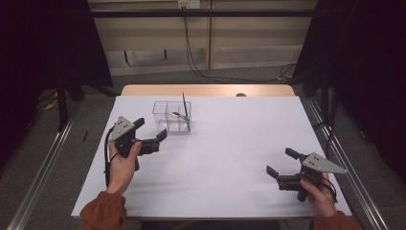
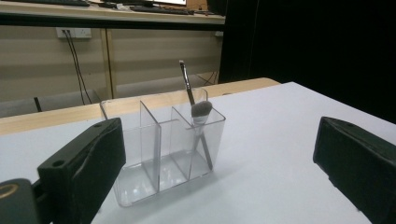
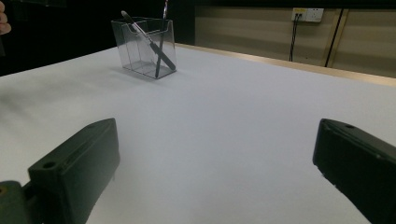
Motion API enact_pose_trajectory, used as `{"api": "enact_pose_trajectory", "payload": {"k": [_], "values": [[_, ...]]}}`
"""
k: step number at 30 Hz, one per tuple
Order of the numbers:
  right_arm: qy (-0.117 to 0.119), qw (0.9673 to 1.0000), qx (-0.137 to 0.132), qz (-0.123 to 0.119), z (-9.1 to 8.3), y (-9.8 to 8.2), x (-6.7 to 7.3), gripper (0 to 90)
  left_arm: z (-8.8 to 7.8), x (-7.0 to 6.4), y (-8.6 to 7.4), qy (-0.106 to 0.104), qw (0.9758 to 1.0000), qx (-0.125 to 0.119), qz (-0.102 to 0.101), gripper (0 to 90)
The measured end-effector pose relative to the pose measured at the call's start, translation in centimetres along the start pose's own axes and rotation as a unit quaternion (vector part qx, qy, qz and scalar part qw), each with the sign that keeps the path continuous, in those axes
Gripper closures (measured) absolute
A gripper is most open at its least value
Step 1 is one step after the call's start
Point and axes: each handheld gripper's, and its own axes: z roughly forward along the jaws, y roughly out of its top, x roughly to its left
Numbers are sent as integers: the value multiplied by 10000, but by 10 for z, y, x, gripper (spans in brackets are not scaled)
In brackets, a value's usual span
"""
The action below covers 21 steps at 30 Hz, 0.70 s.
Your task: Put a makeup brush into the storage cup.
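A clear plastic organizer (image 1: 168, 114) (image 2: 154, 154) (image 3: 140, 44) with three compartments stands on the white table (image 1: 225, 158), left of centre toward the back. Its rightmost compartment holds two makeup brushes (image 1: 184, 111) (image 2: 200, 114) (image 3: 156, 46), leaning crossed. My left gripper (image 1: 152, 130) is open just left of the organizer, jaws pointing at it, nothing between them. Near the front right edge, my right gripper (image 1: 280, 162) is open over bare table, far from the organizer.
A strip of wooden tabletop (image 1: 206, 90) shows behind the white surface. Cables (image 1: 191, 52) hang down the back wall from a socket. Metal rails (image 1: 43, 163) run along both sides of the table, with dark curtains beyond.
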Motion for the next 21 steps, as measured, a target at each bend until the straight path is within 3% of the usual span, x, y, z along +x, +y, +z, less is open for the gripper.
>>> {"api": "enact_pose_trajectory", "payload": {"k": [6, 9, 16, 21], "values": [[-3, 10000, 12, -6, 0, 0, 0, 4, -14, -6, -4, -121, 9999, 0, 23, 18], [-3, 10000, 5, 7, -1, 0, 0, 4, -20, -7, -7, -104, 9998, 31, 155, 19], [-17, 10000, 9, -2, -2, 0, 0, 4, -32, -3, -15, -45, 9999, 60, 141, 18], [-34, 10000, -1, -3, -3, -1, 0, 4, -40, -8, -18, -83, 9997, 47, 223, 19]]}}
